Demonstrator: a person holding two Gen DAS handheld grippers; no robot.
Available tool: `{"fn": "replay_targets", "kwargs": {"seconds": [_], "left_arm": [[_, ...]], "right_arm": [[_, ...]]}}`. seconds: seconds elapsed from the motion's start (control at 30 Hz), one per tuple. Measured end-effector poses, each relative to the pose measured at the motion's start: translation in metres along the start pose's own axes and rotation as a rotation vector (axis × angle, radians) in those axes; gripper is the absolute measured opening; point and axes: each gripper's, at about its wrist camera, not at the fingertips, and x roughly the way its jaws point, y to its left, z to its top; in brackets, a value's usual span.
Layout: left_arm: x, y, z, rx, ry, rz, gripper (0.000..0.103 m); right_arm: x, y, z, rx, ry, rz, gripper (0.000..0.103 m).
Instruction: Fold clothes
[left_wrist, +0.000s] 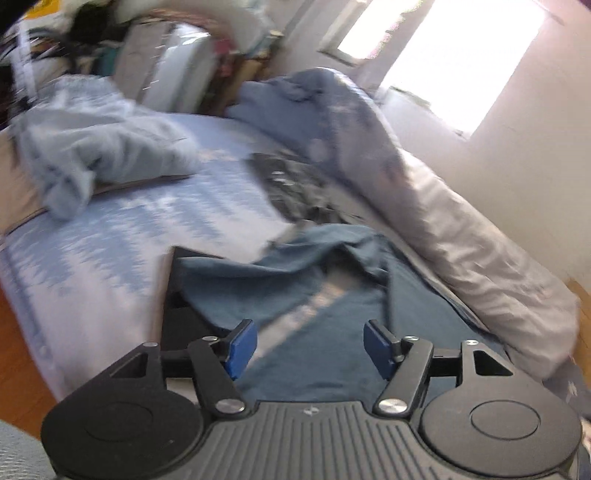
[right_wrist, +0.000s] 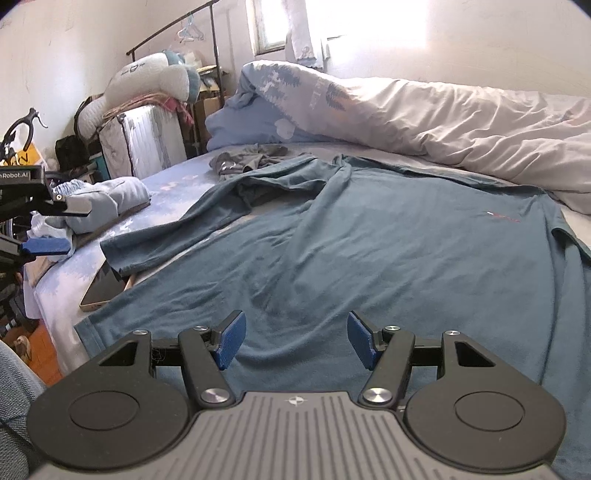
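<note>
The left claw (left_wrist: 310, 349) stood spread, nothing between its pads, teal shirt (right_wrist: 369, 251) lying flat on the bed (right_wrist: 66, 291) just beyond its tips. The right claw (right_wrist: 295, 339) hung spread too, empty, over the shirt's hem; one sleeve folded across ahead.

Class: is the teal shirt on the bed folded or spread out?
Mostly spread: the teal shirt lies flat across the bed, one sleeve doubled over.
</note>
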Motion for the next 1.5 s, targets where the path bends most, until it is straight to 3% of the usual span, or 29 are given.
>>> {"fn": "replay_targets", "kwargs": {"seconds": [0.13, 0.43, 0.67, 0.83, 0.93, 1.03, 1.13, 1.3, 1.5], "left_arm": [[0.005, -0.025, -0.012, 0.066, 0.037, -0.057, 0.068], [0.006, -0.107, -0.045, 0.247, 0.099, -0.245, 0.071], [0.008, -0.193, -0.1, 0.434, 0.176, -0.419, 0.072], [-0.001, -0.252, -0.149, 0.647, 0.196, -0.526, 0.072], [-0.004, -0.278, -0.181, 0.746, 0.213, -0.574, 0.072], [0.001, -0.294, -0.214, 0.808, 0.268, -0.615, 0.072], [0.01, -0.304, -0.245, 0.869, 0.305, -0.599, 0.071], [0.01, -0.319, -0.295, 1.124, 0.263, -0.565, 0.069], [0.025, -0.325, -0.325, 1.225, 0.282, -0.535, 0.05]], "right_arm": [[-0.019, -0.014, -0.001, 0.022, -0.046, -0.044, 0.063], [-0.092, -0.099, -0.006, 0.212, -0.215, -0.292, 0.063], [-0.163, -0.166, -0.032, 0.322, -0.33, -0.54, 0.065], [-0.204, -0.214, -0.056, 0.509, -0.374, -0.675, 0.066], [-0.216, -0.229, -0.067, 0.595, -0.387, -0.692, 0.066], [-0.215, -0.23, -0.07, 0.583, -0.366, -0.68, 0.066], [-0.21, -0.227, -0.07, 0.541, -0.349, -0.652, 0.066], [-0.207, -0.227, -0.072, 0.539, -0.341, -0.617, 0.066], [-0.207, -0.235, -0.078, 0.574, -0.337, -0.583, 0.066]]}}
